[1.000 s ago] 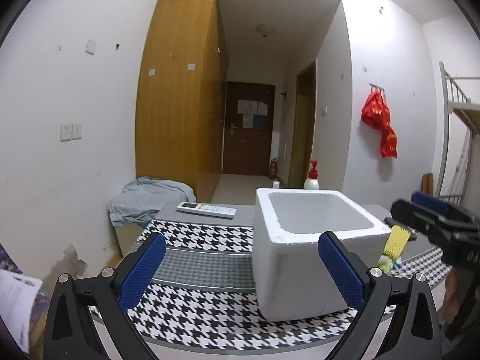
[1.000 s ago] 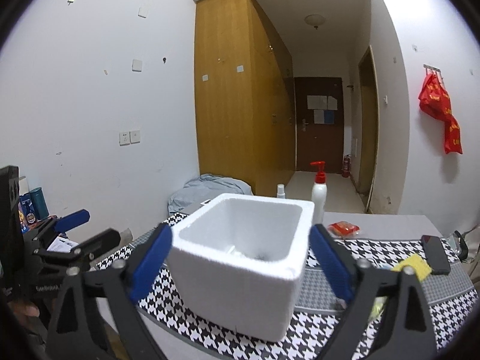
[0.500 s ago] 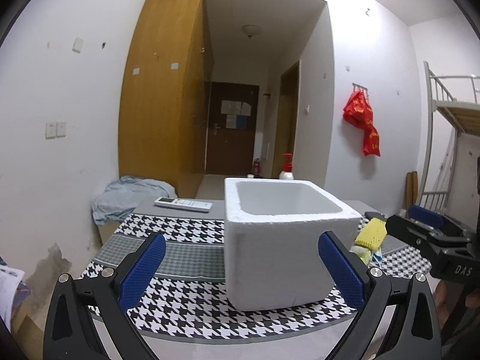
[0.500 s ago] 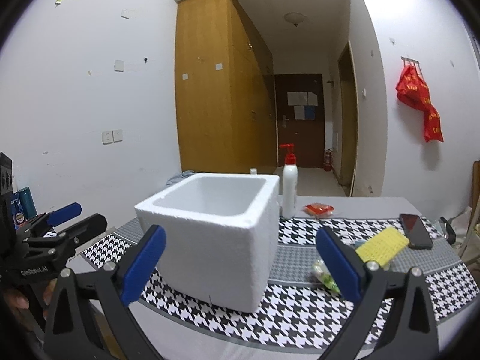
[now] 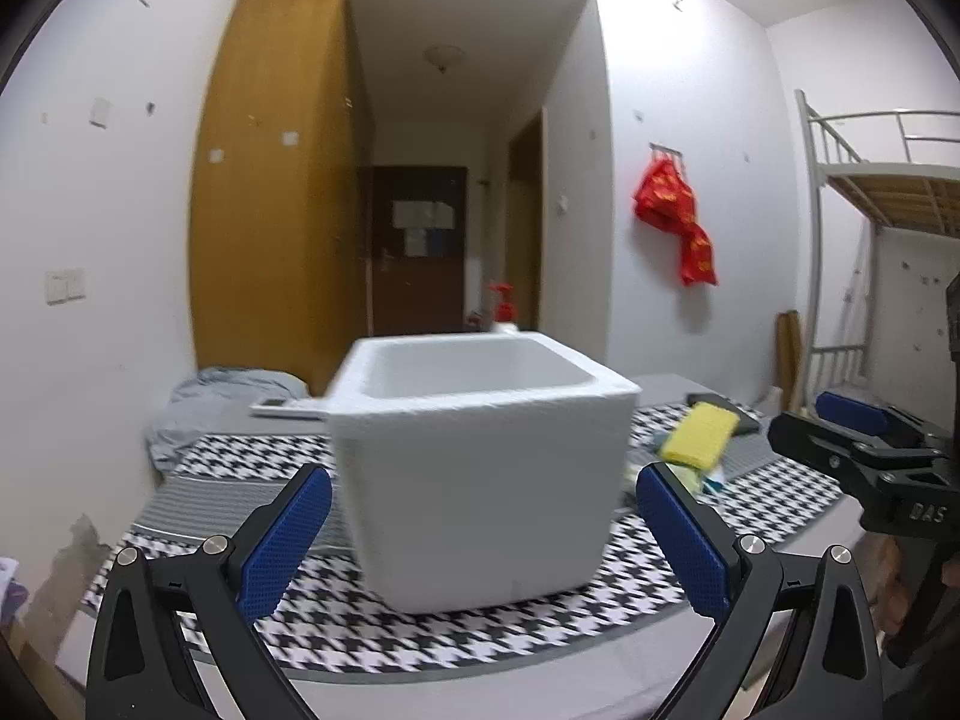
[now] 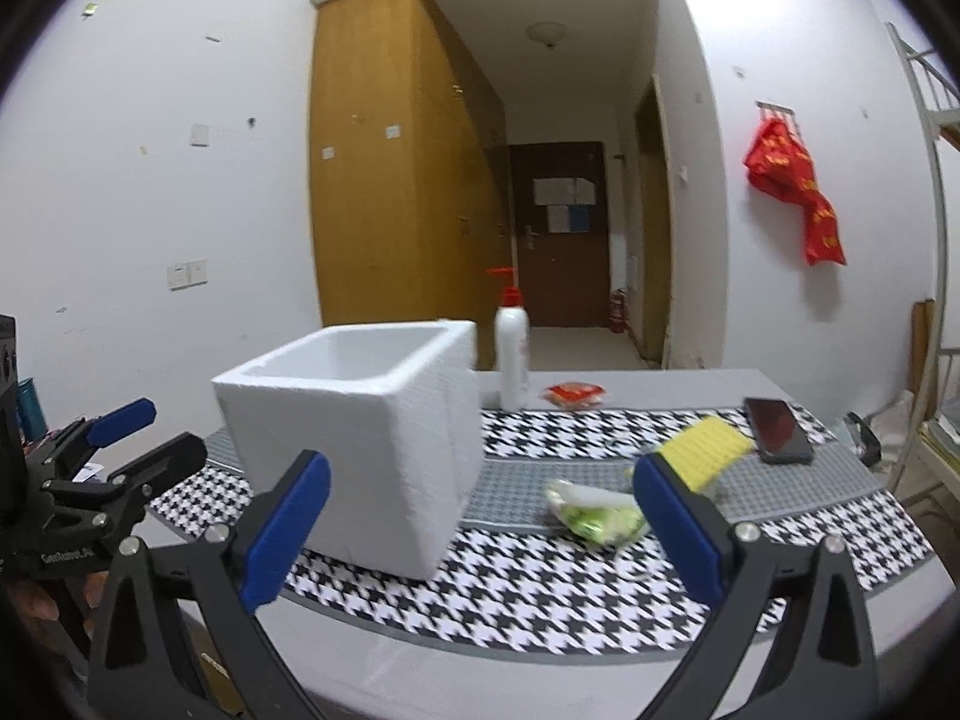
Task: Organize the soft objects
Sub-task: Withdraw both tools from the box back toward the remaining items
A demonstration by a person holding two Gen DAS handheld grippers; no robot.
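Observation:
A white foam box (image 5: 486, 468) (image 6: 360, 438) stands open-topped on the houndstooth table cloth (image 6: 540, 588). A yellow sponge (image 6: 708, 450) (image 5: 699, 435) and a green-and-white soft packet (image 6: 594, 510) lie to the right of the box. My left gripper (image 5: 480, 546) is open and empty, in front of the box. My right gripper (image 6: 480, 534) is open and empty, in front of the box's right side and the packet. Each gripper shows at the edge of the other's view.
A white pump bottle with a red top (image 6: 512, 354), a small red packet (image 6: 573, 391) and a black phone (image 6: 777, 429) lie behind. A remote control (image 5: 282, 407) lies left of the box. A grey cloth heap (image 5: 222, 402) sits at the far left. A bunk bed frame (image 5: 870, 240) stands at right.
Both views have swung right and dropped lower toward the table edge. The box now sits centred in the left view and further left in the right view. Both grippers stay open.

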